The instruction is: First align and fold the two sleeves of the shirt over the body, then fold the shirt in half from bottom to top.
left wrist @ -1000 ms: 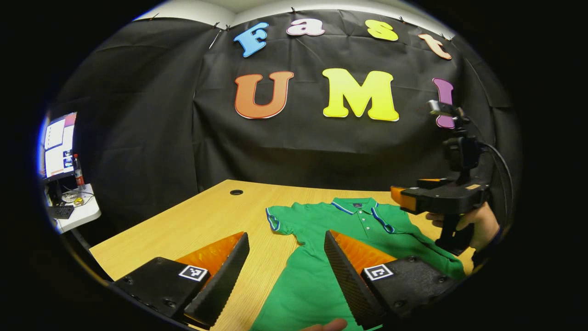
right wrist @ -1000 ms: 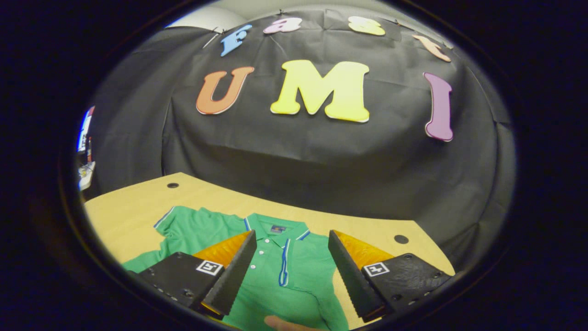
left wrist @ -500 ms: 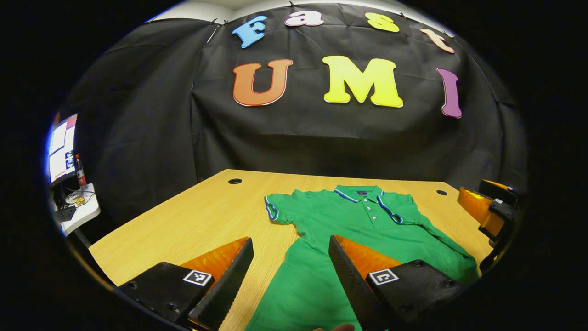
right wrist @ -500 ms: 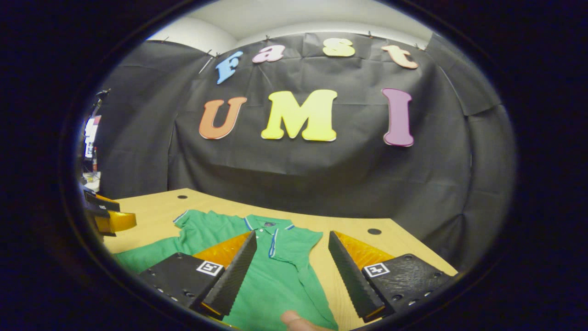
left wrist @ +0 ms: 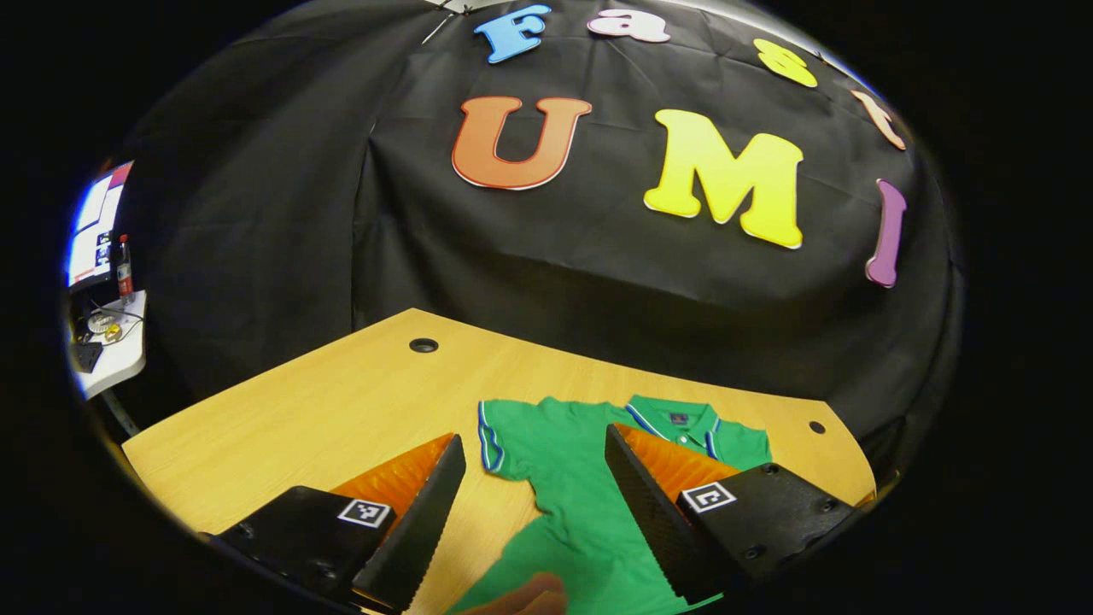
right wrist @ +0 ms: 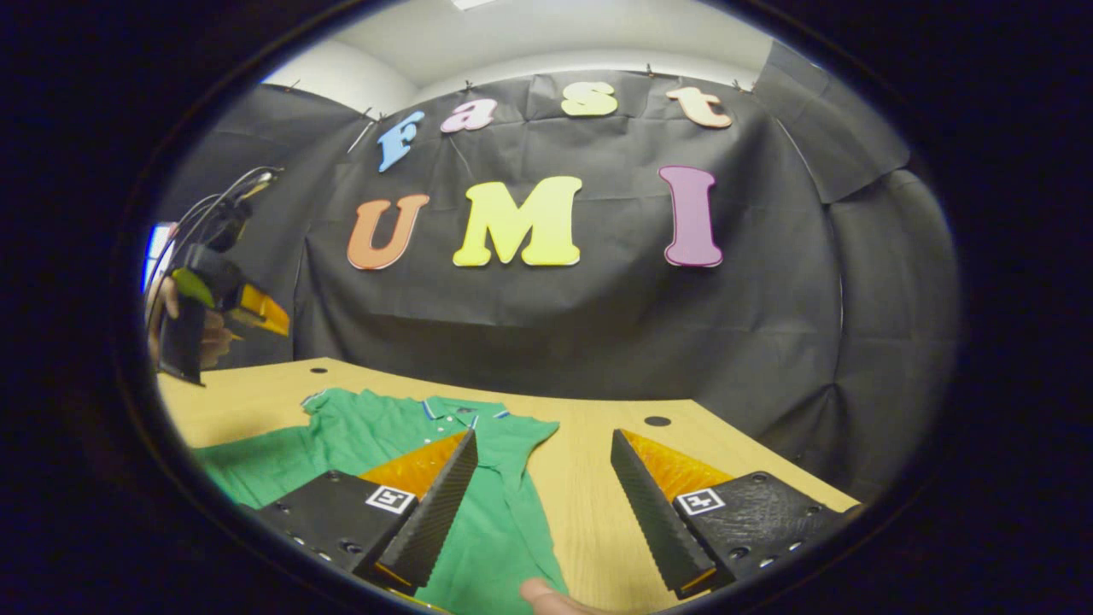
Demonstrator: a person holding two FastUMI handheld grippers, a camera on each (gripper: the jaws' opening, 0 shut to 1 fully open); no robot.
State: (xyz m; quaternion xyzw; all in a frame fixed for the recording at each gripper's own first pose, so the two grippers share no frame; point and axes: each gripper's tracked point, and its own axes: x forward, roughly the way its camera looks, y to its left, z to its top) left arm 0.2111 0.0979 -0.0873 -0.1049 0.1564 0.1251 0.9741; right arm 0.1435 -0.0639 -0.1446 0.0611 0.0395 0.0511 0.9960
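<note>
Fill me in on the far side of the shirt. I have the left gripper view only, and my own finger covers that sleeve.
Observer: In the right gripper view that sleeve of the shirt lies spread flat on the table, not folded in.
Operator: Give me the right gripper's state.
Observer: The right gripper is open and holds nothing. One finger hangs over the shirt's edge, the other over bare wood.
Operator: Now place my gripper from there.
Observer: The left gripper is held in a hand, raised well above the table at that view's left edge.
</note>
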